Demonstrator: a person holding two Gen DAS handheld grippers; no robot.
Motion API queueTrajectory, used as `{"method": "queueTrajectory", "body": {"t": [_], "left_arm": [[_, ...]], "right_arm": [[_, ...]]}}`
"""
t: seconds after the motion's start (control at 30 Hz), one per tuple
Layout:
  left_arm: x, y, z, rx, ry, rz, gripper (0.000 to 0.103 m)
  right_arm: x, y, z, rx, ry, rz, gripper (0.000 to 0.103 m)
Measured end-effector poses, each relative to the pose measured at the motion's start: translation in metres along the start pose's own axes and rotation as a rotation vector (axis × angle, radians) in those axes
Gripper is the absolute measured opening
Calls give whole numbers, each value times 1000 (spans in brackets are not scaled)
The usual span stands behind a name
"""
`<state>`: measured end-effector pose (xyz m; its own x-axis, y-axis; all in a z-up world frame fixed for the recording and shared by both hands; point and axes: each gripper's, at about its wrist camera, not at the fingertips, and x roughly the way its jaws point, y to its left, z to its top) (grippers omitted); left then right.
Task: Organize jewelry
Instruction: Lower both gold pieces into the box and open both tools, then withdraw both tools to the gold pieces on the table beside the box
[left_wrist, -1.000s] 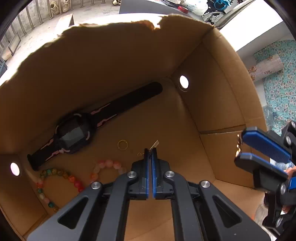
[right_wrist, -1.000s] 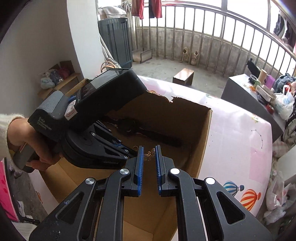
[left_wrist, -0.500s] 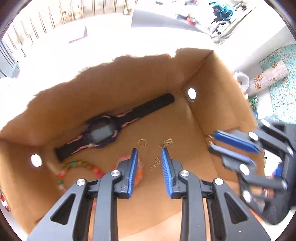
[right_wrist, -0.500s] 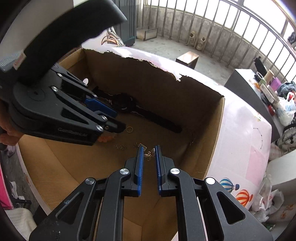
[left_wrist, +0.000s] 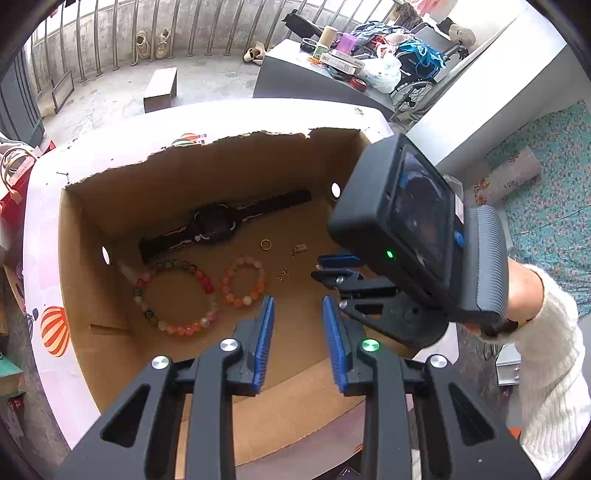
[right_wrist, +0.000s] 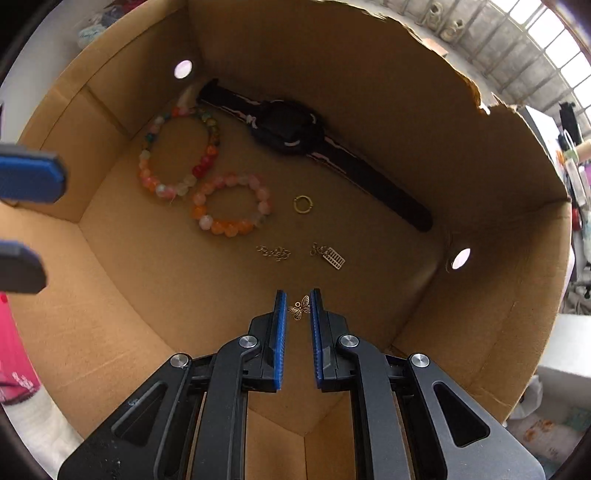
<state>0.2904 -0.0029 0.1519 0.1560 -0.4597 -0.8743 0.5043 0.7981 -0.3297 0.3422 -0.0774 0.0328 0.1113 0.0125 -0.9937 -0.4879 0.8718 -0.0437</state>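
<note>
Your right gripper (right_wrist: 298, 304) pinches a gold butterfly charm (right_wrist: 300, 307) above the cardboard box (right_wrist: 122, 266) floor; your left gripper (left_wrist: 298, 310) hangs spread, holding nothing, over the box.

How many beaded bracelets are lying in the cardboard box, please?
2: the larger multicoloured beaded bracelet near the corner by the watch strap's end, and the smaller pink-and-orange beaded bracelet just beside it. None looks hidden.

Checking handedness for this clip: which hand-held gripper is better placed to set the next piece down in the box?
Right. Its hand-held gripper is inside the box, pinching a butterfly charm over bare floor. The left is empty, above the box.
</note>
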Motion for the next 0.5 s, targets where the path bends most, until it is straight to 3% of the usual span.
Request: {"method": "queueTrajectory", "body": {"t": [0.07, 0.13, 0.2, 0.3, 0.37, 0.5], "left_arm": [[-3, -1, -4, -5, -2, -26, 27], [-5, -1, -9, -24, -2, -72, 26], [-7, -6, -15, -12, -25, -66, 26], [-24, -18, -33, 44, -86, -63, 27], [-34, -26, -49, 73, -123, -59, 29], [-43, -36, -84, 103, -161, -126, 30]], "right_arm": [[3, -7, 1, 30, 35, 25, 11], [-4, -5, 0, 36, 13, 56, 29], [-13, -7, -1, 30, -39, 29, 37], [-30, -7, -8, 35, -86, 51, 37], [-41, -15, -13, 59, -128, 50, 31], [-81, -27, -39, 137, -337, 84, 30]]}}
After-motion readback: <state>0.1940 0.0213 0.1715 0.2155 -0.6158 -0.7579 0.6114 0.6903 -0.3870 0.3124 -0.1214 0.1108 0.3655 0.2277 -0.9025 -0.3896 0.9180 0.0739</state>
